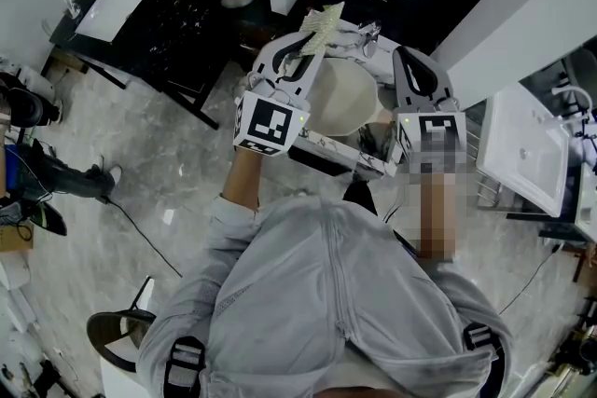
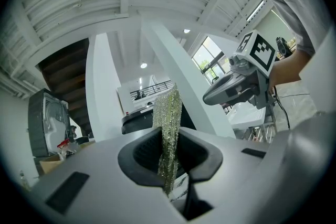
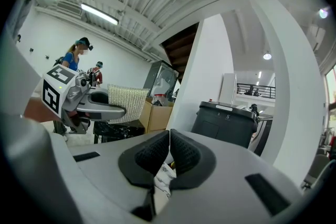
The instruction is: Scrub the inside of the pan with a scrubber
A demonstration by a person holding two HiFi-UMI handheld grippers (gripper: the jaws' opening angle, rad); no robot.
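Between the two grippers, head view: the pan [image 1: 343,100], pale cream inside, round, seen from above, just ahead of the person's grey jacket [image 1: 326,294]. Nothing is touching its inner face. Left gripper [image 1: 303,47] raised over the pan's left rim, claw clenched on the scrubber [image 1: 323,18], a pale glittery mesh pad that sticks out past the fingertips, above and clear of the pan. Left gripper view confirms it: the pad [image 2: 168,118] is pinched edge-on between the dark pads [image 2: 144,157] and stands upright out of the jaws. Right gripper [image 1: 412,62] held at the pan's right side, about level with the left one. Right gripper view: jaws pressed together, dark ribbed pads [image 3: 152,157] meeting face to face with nothing caught between them. Same view shows the left gripper [image 3: 113,108] off to the left with the mesh pad [image 3: 127,101] flat-on, a black bin [image 3: 227,122] ahead and a cardboard box [image 3: 157,115] behind it. A white sink [image 1: 524,144] stands to the person's right. Grey marbled floor [image 1: 140,191] on the left.
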